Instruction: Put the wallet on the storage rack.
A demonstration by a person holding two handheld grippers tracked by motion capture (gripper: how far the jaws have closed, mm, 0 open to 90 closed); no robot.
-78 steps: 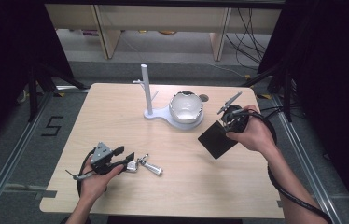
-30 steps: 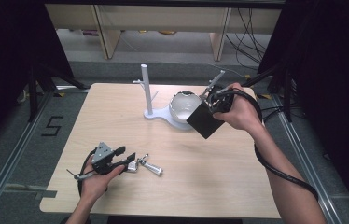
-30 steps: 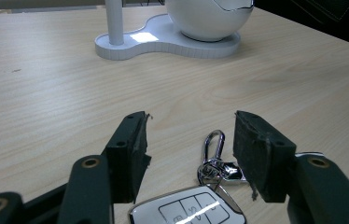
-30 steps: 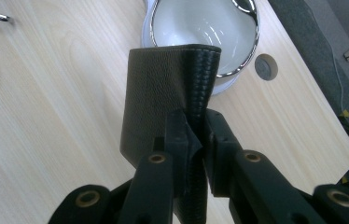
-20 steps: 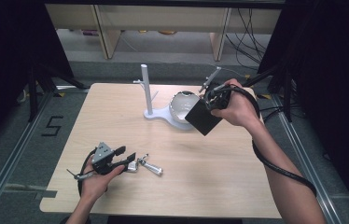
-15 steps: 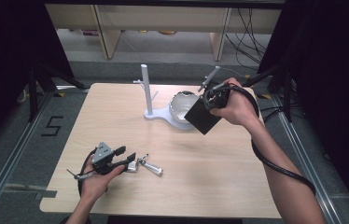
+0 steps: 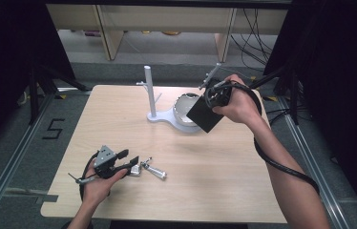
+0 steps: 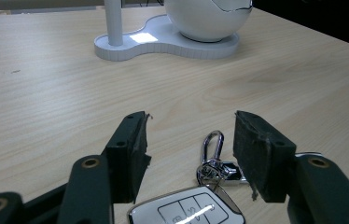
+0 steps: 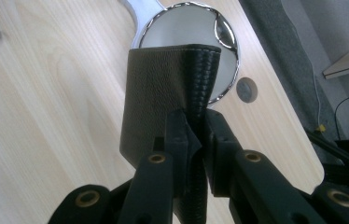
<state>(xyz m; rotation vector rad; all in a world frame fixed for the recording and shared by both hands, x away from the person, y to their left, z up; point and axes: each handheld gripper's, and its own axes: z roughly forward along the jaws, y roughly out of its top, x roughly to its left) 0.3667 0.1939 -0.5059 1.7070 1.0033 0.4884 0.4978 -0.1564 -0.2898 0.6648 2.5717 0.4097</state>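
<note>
Left gripper rests low on table near front left edge, jaws spread wide, nothing pinched. Key fob lies flat on wood between its jaws, ring extending past fingertips; pads not pressing it.

Stand with post sits mid-table, bowl on its right end.

Right gripper raised over bowl, jaws clamped on edge of wallet. Wallet juts beyond jaws, hanging over bowl's rim, above table.
</note>
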